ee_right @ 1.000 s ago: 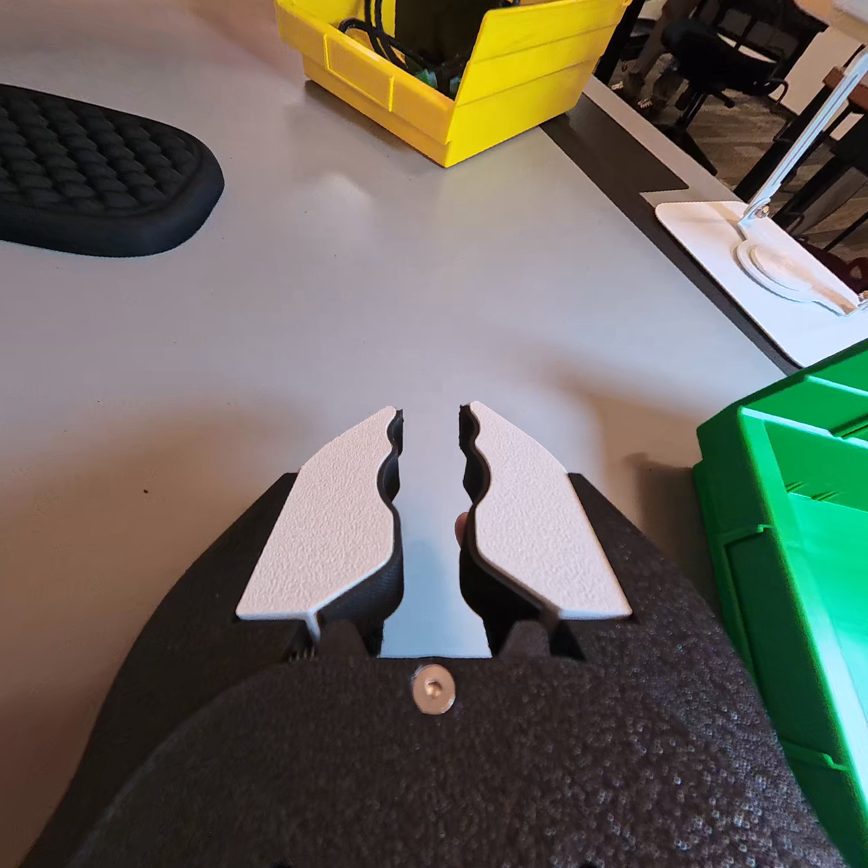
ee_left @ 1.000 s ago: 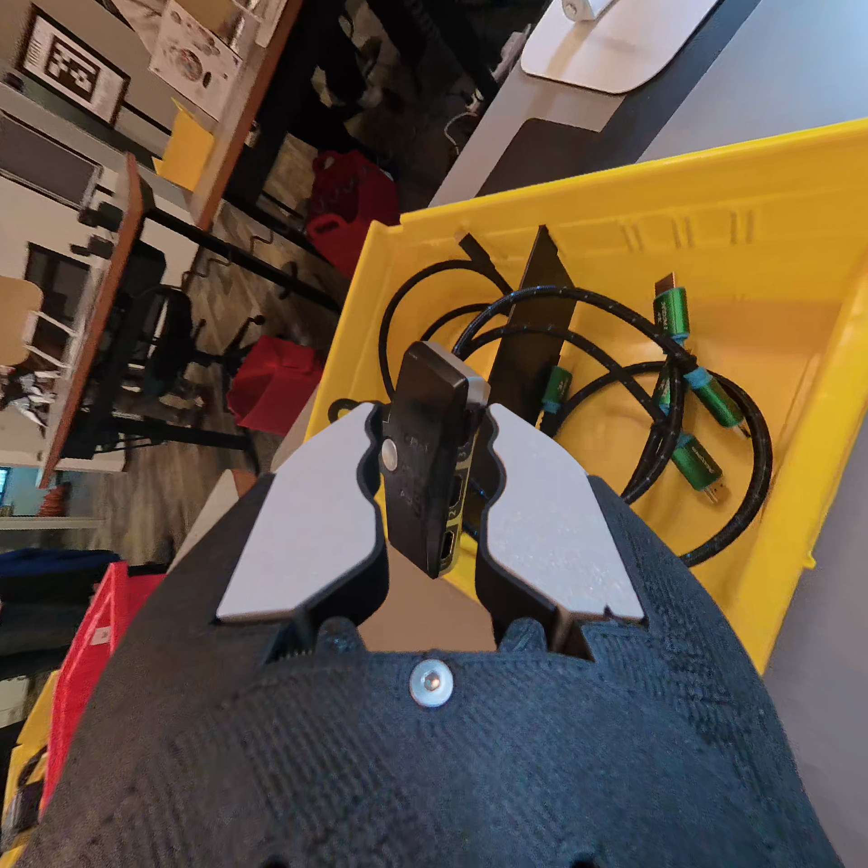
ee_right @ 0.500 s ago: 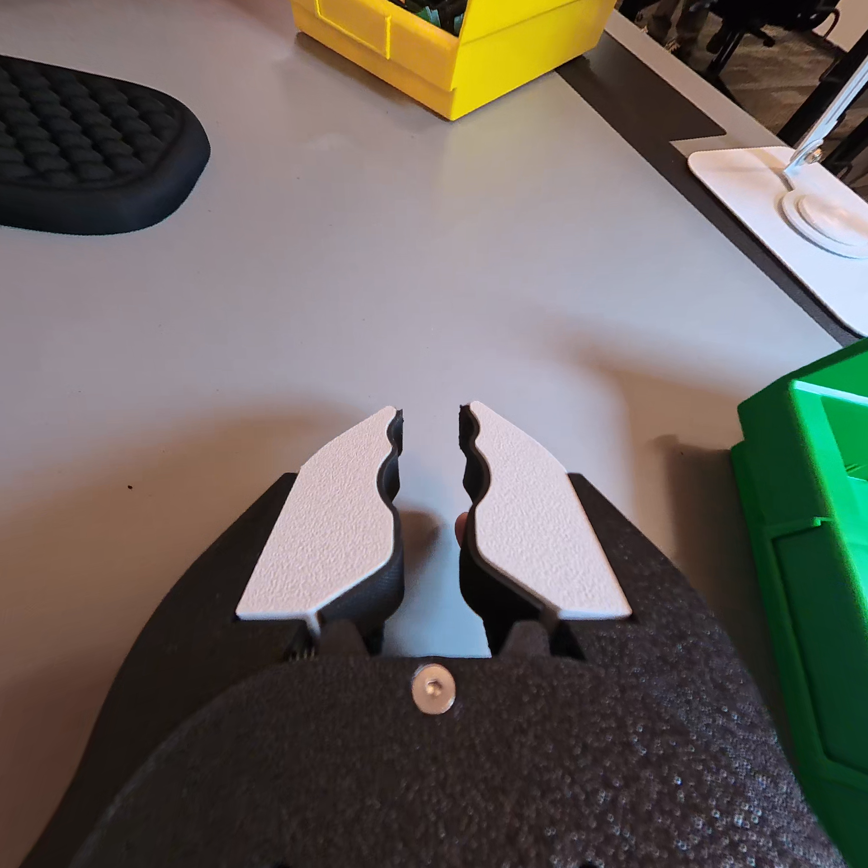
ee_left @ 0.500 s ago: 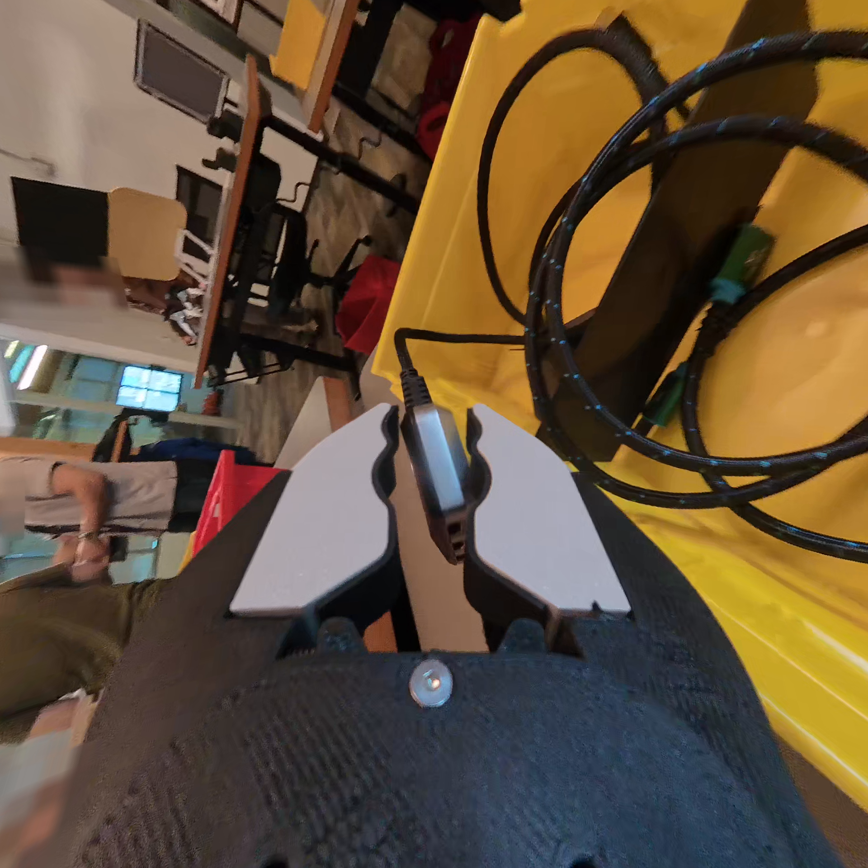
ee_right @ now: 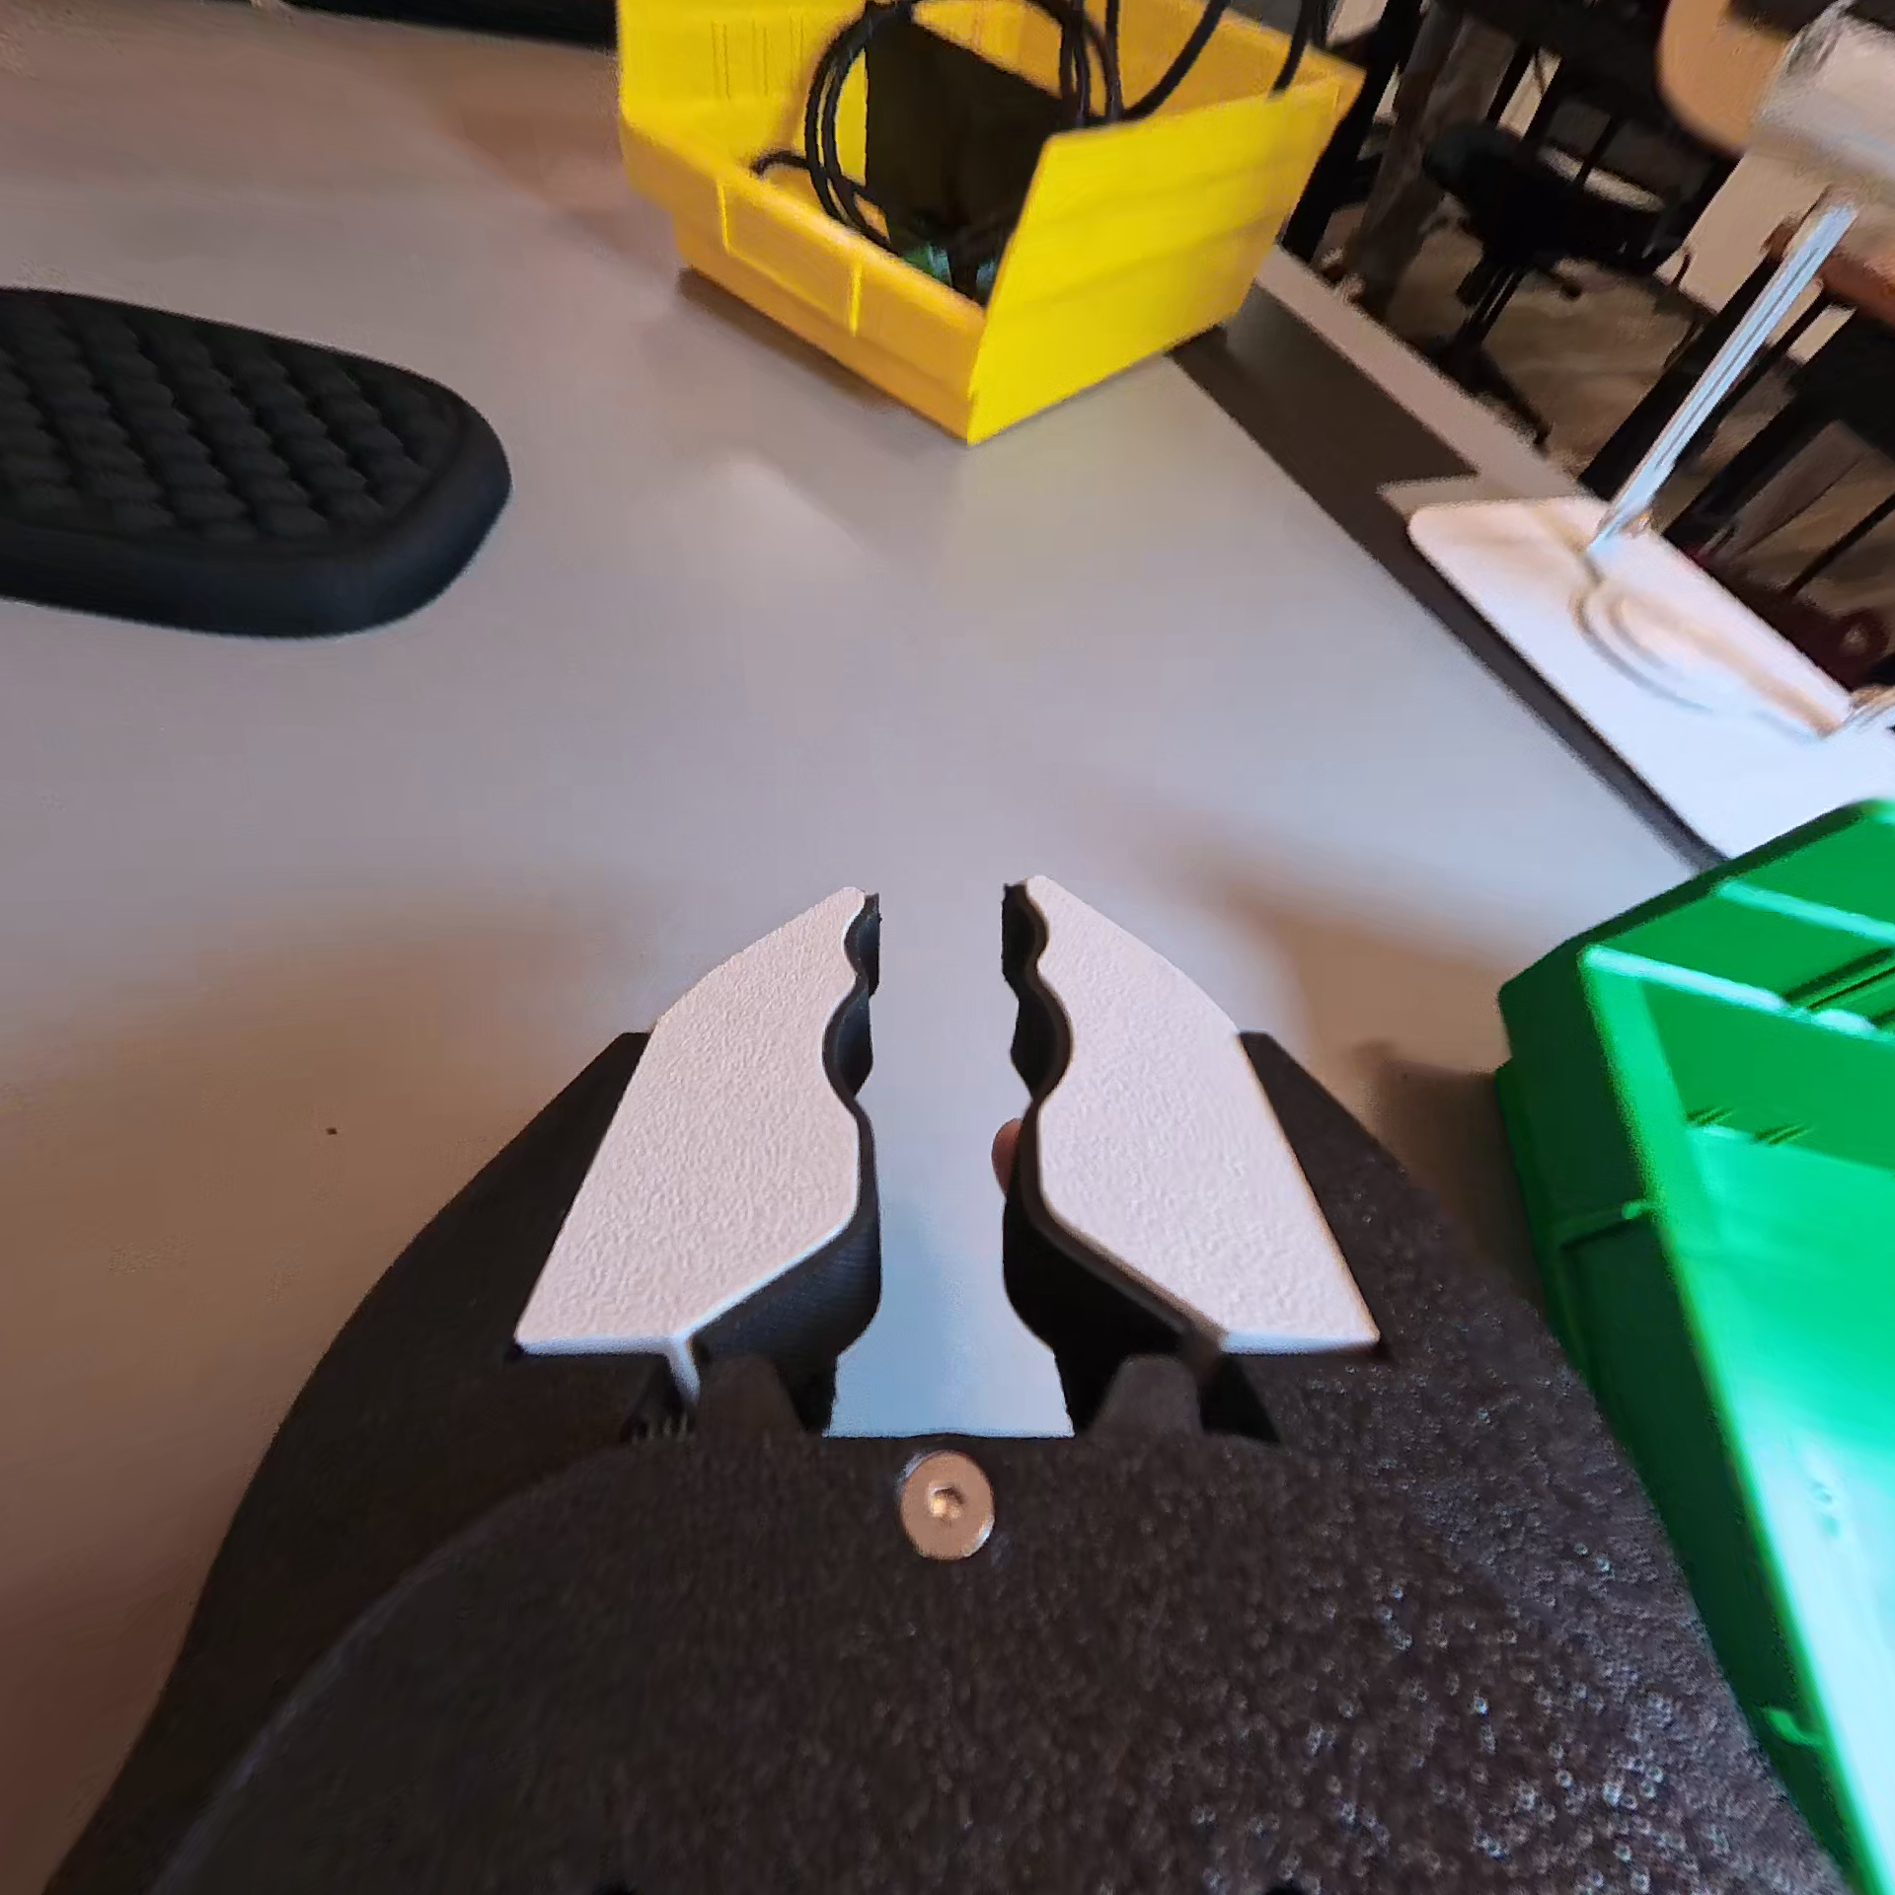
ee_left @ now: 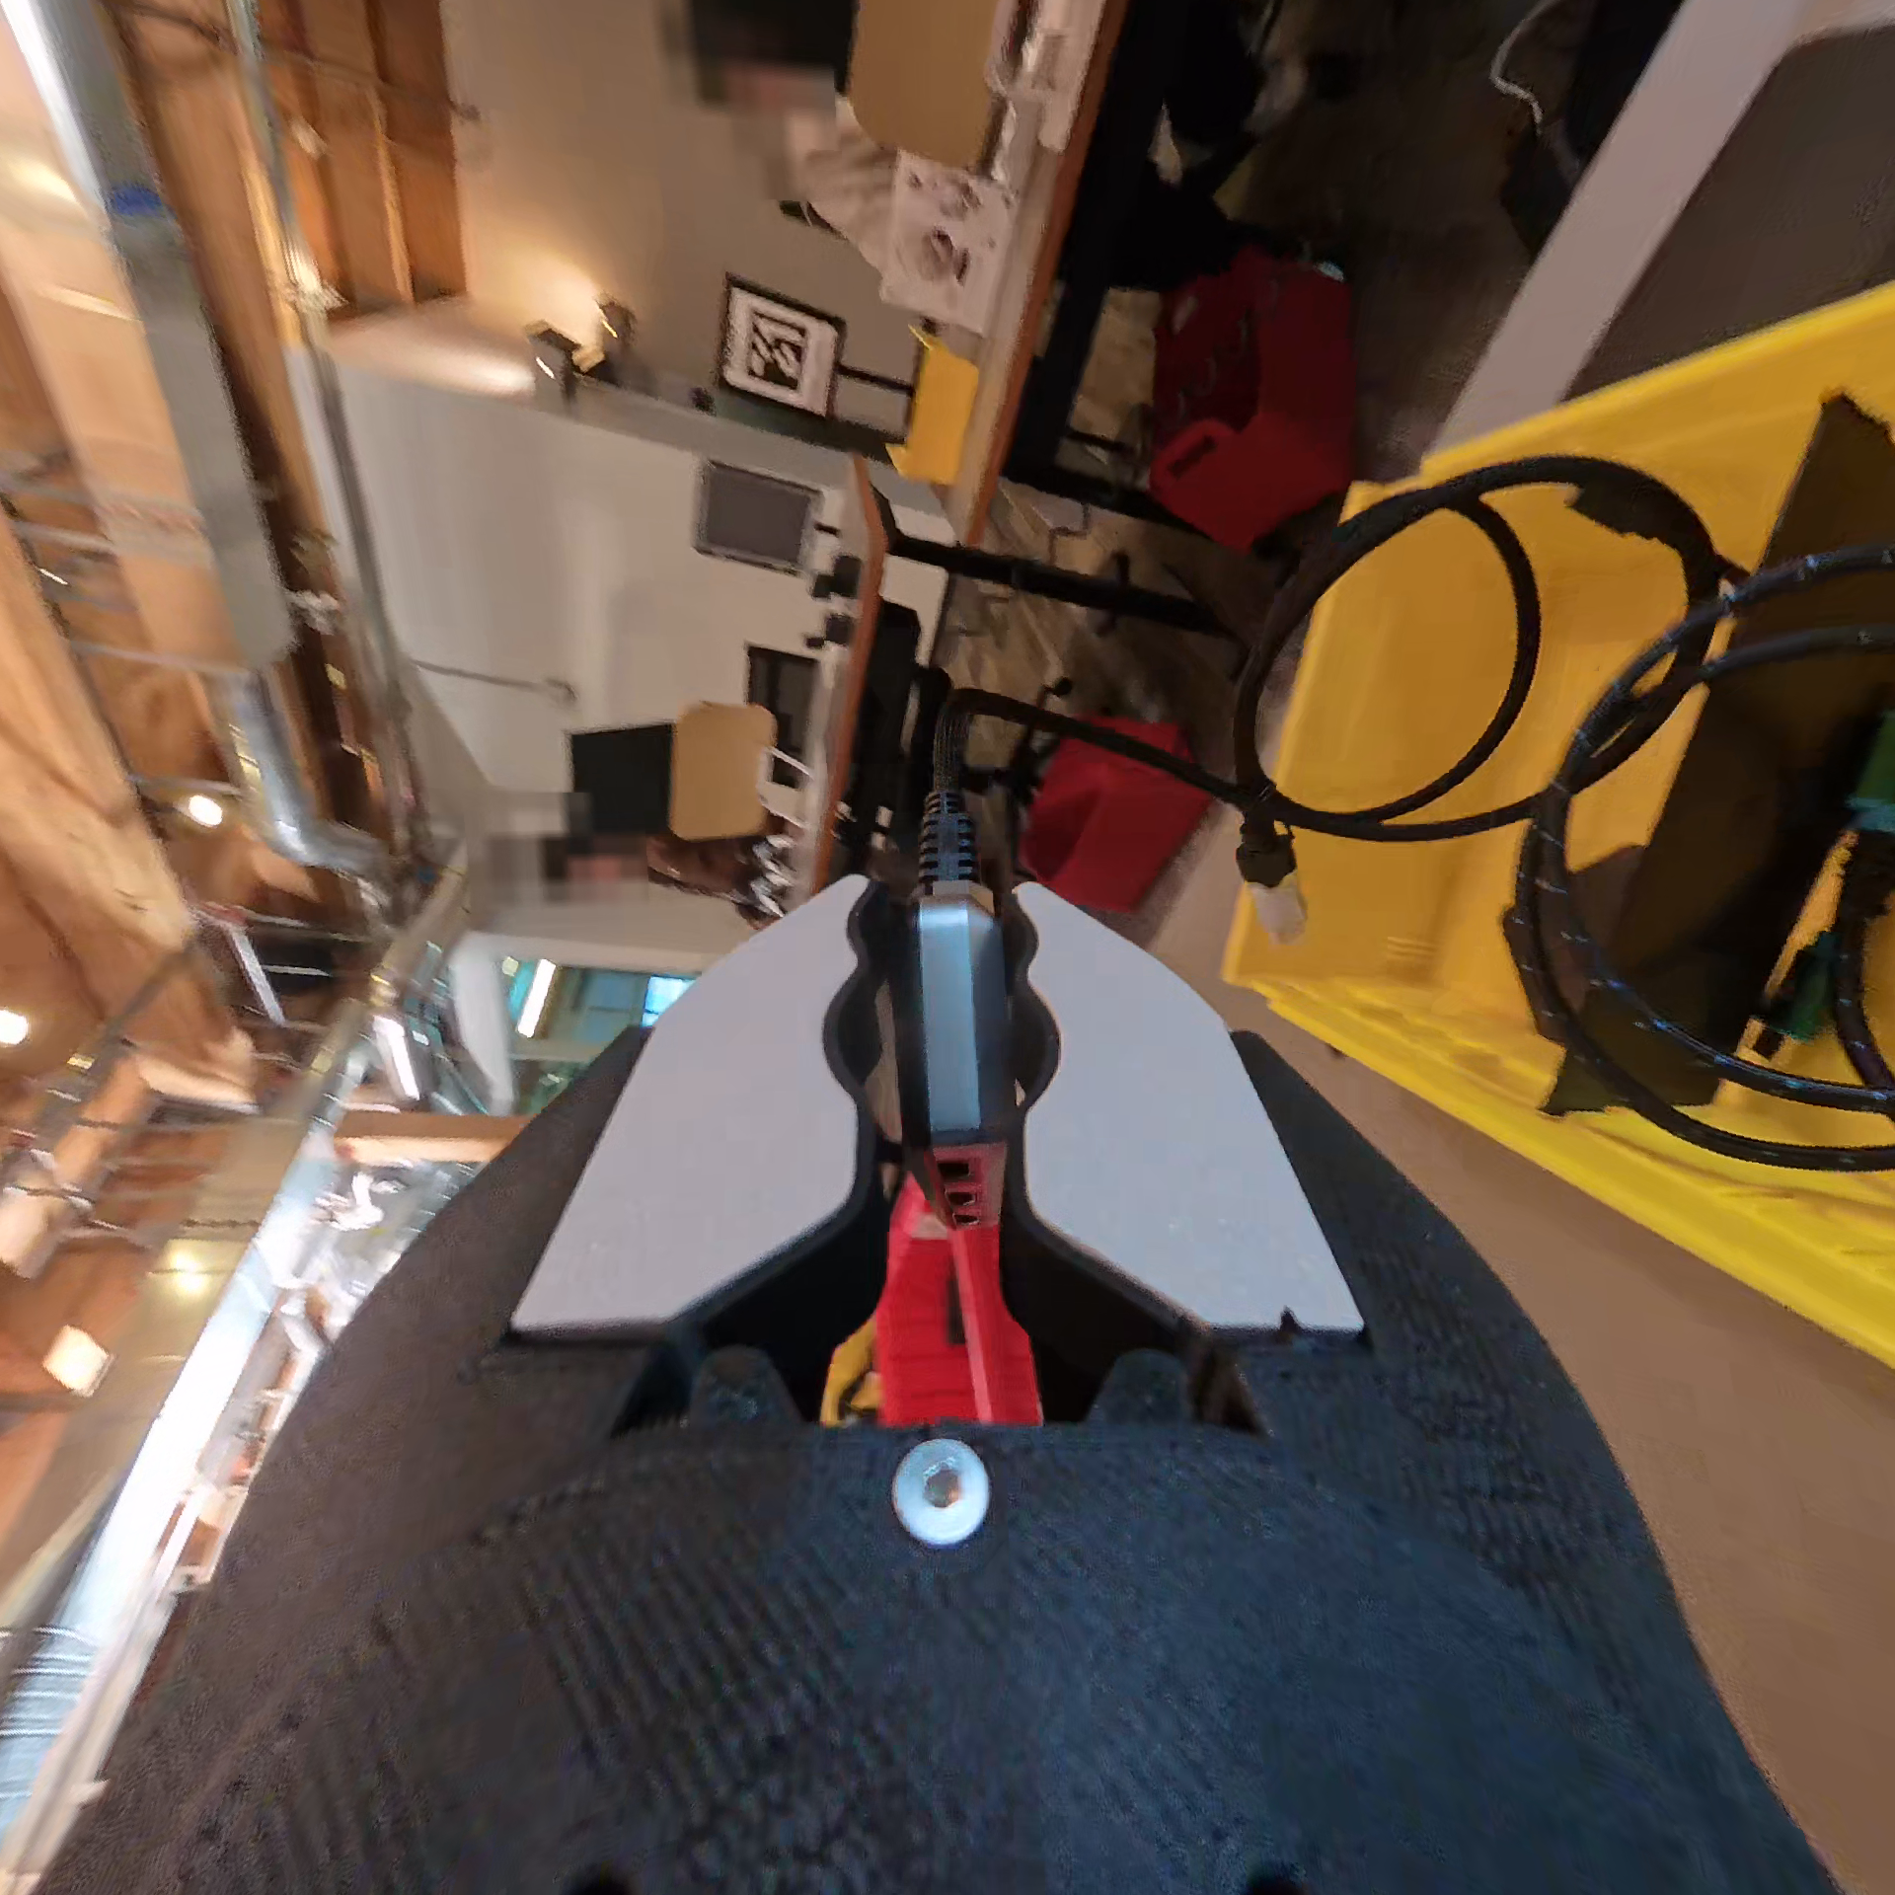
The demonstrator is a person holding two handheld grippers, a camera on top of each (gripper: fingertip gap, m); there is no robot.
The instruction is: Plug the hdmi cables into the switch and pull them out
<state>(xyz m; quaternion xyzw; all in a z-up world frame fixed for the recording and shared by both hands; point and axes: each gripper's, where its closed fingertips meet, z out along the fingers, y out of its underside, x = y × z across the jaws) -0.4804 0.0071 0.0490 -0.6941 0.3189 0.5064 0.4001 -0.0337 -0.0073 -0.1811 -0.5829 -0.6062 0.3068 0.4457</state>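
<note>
My left gripper [ee_left: 941, 897] is shut on the dark grey HDMI switch [ee_left: 954, 1025], held edge-on and lifted clear of the yellow bin [ee_left: 1374, 1025]. Its ports face back toward the camera. The switch's own black cable [ee_left: 1087, 733] runs from its far end into the bin. Braided black HDMI cables [ee_left: 1559, 923] with green plugs lie coiled in the bin. My right gripper [ee_right: 940, 902] is open and empty, low over the grey table [ee_right: 820, 656]. The yellow bin [ee_right: 1077, 256] with the cables stands ahead of it at the far side.
A black textured pad [ee_right: 205, 461] lies on the table at the left. A green bin [ee_right: 1723, 1179] stands close on the right. A white lamp base [ee_right: 1620, 636] sits at the table's right edge. Red bins [ee_left: 1251, 390] and desks stand beyond the table. My hands' fingertips stand some 50 centimetres from each other.
My left gripper has lifted the switch out of the yellow bin and swung left, away from it; the switch's cable trails after. My right gripper stays open and has tilted up slightly.
</note>
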